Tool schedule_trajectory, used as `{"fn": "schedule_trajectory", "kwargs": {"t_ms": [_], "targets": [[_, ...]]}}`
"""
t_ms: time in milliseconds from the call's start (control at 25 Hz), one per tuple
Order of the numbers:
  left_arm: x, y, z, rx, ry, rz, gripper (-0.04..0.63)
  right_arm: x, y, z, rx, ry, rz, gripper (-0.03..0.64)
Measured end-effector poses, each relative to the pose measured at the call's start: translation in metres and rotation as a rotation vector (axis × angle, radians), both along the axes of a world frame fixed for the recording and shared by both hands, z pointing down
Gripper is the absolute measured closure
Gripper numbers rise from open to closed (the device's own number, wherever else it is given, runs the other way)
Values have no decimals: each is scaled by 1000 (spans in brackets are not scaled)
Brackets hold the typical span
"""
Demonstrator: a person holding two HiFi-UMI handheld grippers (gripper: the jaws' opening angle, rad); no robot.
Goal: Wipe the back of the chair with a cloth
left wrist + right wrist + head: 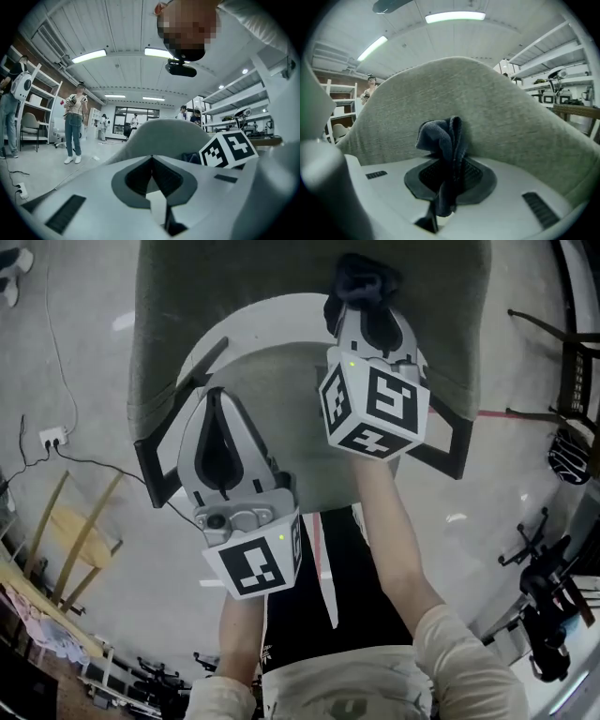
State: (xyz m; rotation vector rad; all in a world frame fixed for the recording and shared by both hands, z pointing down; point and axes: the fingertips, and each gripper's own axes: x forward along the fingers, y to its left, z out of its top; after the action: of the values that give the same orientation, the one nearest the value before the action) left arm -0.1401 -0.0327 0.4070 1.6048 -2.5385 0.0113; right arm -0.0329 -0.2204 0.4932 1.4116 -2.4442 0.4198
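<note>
The chair back (272, 277) is covered in grey-green fabric and fills the top of the head view; it also fills the right gripper view (511, 108). A dark blue cloth (443, 136) is bunched between the jaws of my right gripper (450, 154), which is shut on it. The cloth (364, 277) rests against the chair back's fabric. My left gripper (216, 395) points at the chair's white shell (272, 324) lower left, jaws shut with nothing between them. In the left gripper view the chair back (164, 133) rises just beyond the shut left gripper (151, 159).
Black armrests (155, 474) stick out on both sides of the chair. A power strip (52, 438) with cables lies on the floor at left, near a wooden frame (80, 545). Black equipment (553, 587) stands at right. People (75, 124) and shelving (35, 117) are in the room beyond.
</note>
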Motion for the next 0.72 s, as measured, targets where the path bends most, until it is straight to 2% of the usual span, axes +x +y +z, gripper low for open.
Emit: {"fn": "schedule_trajectory", "kwargs": {"t_ms": [480,640,720], "targets": [[61,-40,8,-16,25,221,580,130,11,-9,16,6,394,558],[89,-58,19,-59,75,359,580,163,27,-14,26,20,487,558],[99,-64,22,-69,74,403,580,175,35,-15,26,22,527,558]]}}
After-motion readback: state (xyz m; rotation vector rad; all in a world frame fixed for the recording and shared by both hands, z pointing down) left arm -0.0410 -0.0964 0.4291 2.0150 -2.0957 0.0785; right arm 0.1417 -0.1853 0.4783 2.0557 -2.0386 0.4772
